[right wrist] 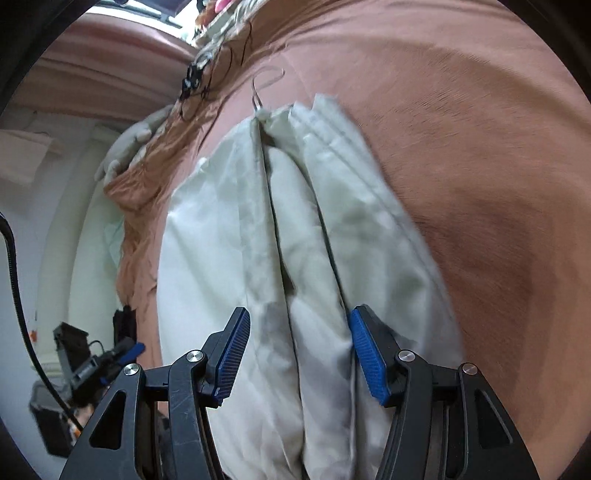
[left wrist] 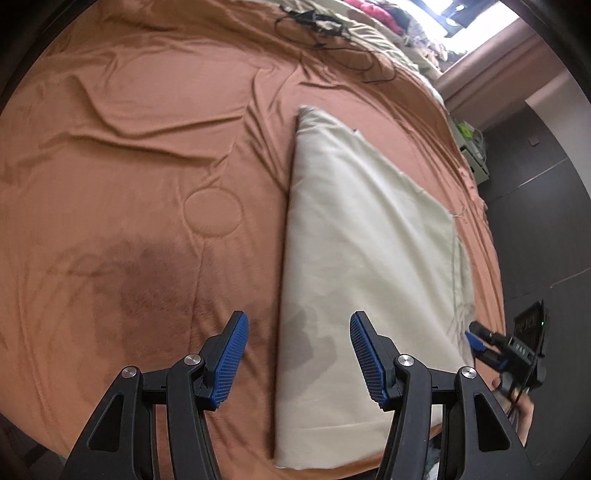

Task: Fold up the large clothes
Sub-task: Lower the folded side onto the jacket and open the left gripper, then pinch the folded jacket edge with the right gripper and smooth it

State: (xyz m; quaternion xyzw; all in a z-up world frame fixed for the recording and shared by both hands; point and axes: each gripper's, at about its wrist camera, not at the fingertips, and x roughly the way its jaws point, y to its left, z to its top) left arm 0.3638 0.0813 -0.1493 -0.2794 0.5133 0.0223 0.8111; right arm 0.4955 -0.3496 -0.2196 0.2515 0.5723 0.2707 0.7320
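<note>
A cream cloth (left wrist: 362, 236) lies folded into a long flat stack on the orange bedspread (left wrist: 129, 155), running away from me. My left gripper (left wrist: 297, 325) is open and empty, above the stack's left folded edge. In the right wrist view the same cloth (right wrist: 295, 240) shows its layered open edges. My right gripper (right wrist: 297, 325) is open, its jaws standing around those layers; I cannot tell whether the pads touch them. The right gripper also shows at the left wrist view's lower right (left wrist: 484, 343), beside the stack's edge. The left gripper shows in the right wrist view (right wrist: 110, 358).
Black cables (left wrist: 325, 29) lie on the far part of the bed, with a pile of clothes (left wrist: 391, 18) behind them. The bed edge (left wrist: 487, 236) drops to a dark floor on the right. A pink curtain (right wrist: 92, 70) and white wall stand beyond the bed.
</note>
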